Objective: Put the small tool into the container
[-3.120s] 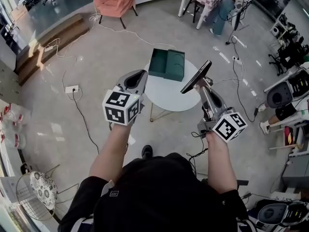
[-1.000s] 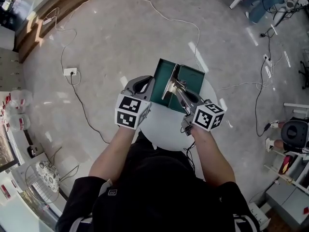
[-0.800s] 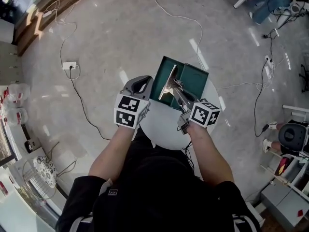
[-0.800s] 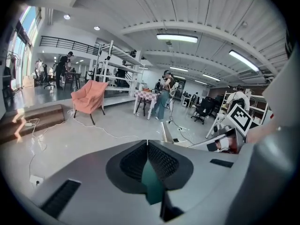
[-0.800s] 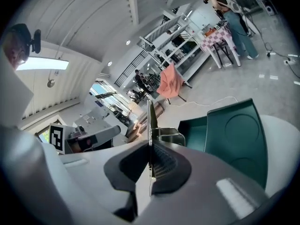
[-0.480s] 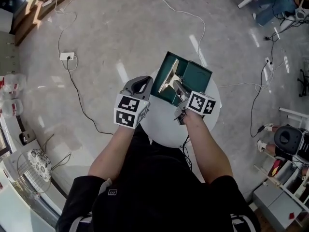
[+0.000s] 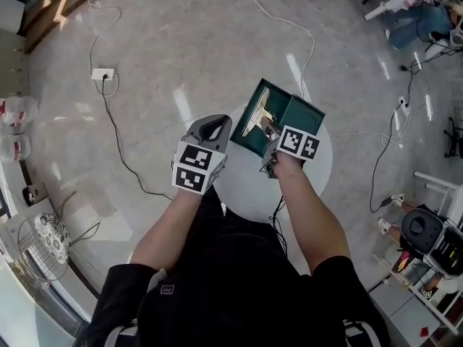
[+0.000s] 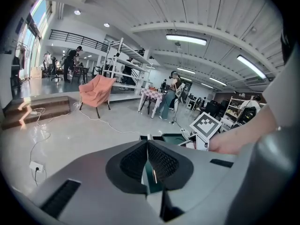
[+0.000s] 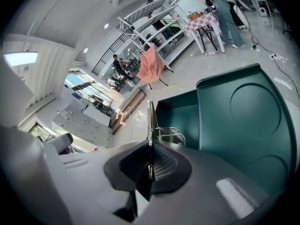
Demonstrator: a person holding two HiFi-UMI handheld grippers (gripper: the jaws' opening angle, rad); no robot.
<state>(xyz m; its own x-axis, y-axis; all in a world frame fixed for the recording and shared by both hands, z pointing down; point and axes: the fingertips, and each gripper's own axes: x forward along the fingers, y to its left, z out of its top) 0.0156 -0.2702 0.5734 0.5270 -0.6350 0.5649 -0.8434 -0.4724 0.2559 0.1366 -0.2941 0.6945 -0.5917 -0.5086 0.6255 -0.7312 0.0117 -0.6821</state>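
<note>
The right gripper (image 9: 150,162) pinches the tool (image 9: 151,118) by its flat metal plate above the container (image 7: 302,116); it looks stiff, light and probably slippery. The left gripper (image 8: 147,159) is closed on nothing.

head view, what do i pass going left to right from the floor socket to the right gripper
floor socket → left gripper → small tool → right gripper, which is shut on that tool. The green container and the white table span several of these, so they are left out.
</note>
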